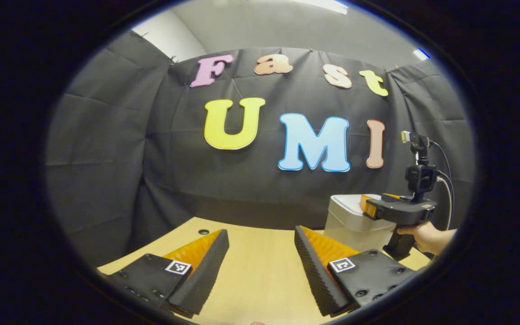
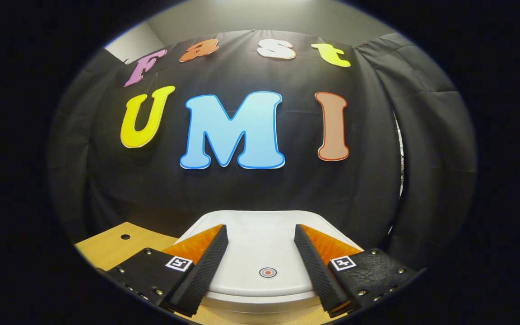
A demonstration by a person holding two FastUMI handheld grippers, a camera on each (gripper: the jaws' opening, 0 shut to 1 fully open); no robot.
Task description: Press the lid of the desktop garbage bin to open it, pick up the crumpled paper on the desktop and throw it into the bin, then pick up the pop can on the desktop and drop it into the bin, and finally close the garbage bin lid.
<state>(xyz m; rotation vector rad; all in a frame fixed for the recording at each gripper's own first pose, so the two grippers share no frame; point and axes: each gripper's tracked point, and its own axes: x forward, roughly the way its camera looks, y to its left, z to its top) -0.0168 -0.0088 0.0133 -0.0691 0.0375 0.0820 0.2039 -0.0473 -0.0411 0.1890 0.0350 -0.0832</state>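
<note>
Left gripper view: the left tongs (image 1: 261, 234) are spread wide, with nothing between the fingers, over bare table (image 1: 251, 280). The table's far edge runs along the foot of the black cloth wall (image 1: 120, 158); a small round hole (image 1: 203, 231) sits near that edge. Open table surface lies ahead and to the left. The bin (image 1: 352, 223) stands upright at the right, near the far edge. The right tongs (image 1: 370, 203), held by a hand (image 1: 427, 237), hang just above the bin's top; their spread cannot be told here.

Right gripper view: the right tongs (image 2: 261, 232) are spread wide above the bin's lid (image 2: 260, 248), which is closed and flat. A small round mark (image 2: 267, 272) on the lid lies between the fingers, toward the near edge. Table (image 2: 115, 246) shows to the left of the bin.
</note>
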